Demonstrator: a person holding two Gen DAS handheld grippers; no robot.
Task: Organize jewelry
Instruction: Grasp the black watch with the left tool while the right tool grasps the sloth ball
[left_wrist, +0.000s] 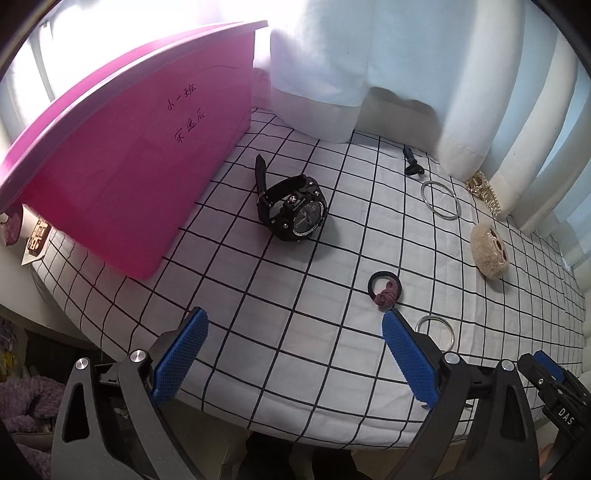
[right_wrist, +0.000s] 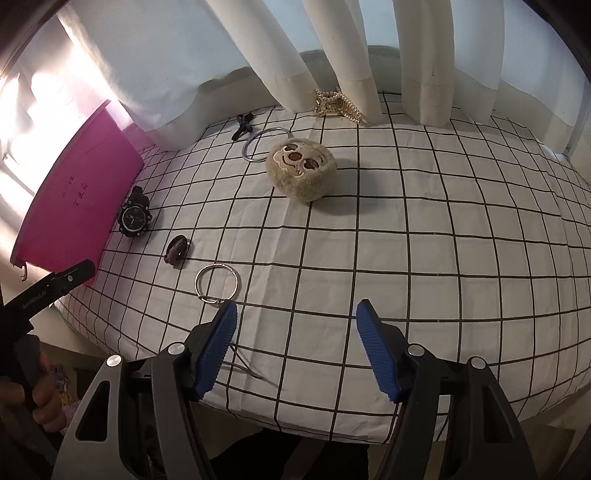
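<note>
The silver ring (right_wrist: 218, 282) lies on the checked cloth (right_wrist: 406, 258) nearest the right gripper (right_wrist: 297, 343), just left of its tips; both it and the left gripper (left_wrist: 291, 354) gape wide, holding nothing; shift left, straddle one rim, close gently; the pink bin (left_wrist: 129, 166) waits far left.
</note>
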